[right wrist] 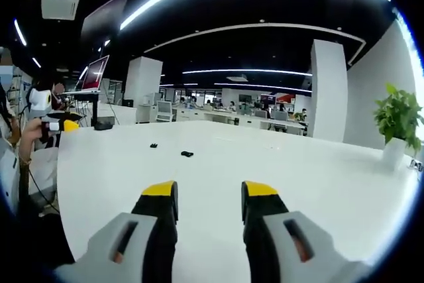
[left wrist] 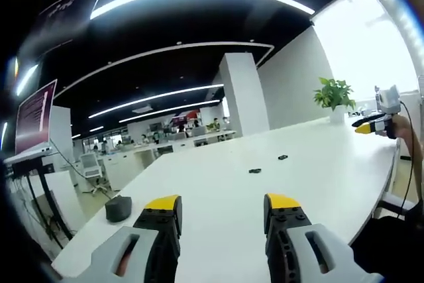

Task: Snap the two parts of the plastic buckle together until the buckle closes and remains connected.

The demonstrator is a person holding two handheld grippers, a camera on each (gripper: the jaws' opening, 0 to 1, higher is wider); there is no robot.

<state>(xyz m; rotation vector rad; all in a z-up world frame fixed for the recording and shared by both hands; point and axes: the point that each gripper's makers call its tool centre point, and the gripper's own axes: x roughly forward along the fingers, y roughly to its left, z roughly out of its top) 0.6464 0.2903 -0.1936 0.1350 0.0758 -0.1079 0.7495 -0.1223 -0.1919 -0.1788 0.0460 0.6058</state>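
White tabletop (left wrist: 218, 197) runs through an open office under long ceiling lights. From the left gripper view, the left gripper (left wrist: 222, 210) hangs above it with jaws spread wide and nothing between them; two small black buckle parts (left wrist: 255, 171) (left wrist: 283, 157) lie well ahead, slightly apart. The right gripper (left wrist: 371, 126) shows at the far right edge, near a potted plant (left wrist: 334, 96). From the right gripper view its jaws also stand wide and bare (right wrist: 209, 203), with the buckle parts (right wrist: 187, 154) (right wrist: 154, 145) well ahead to the left.
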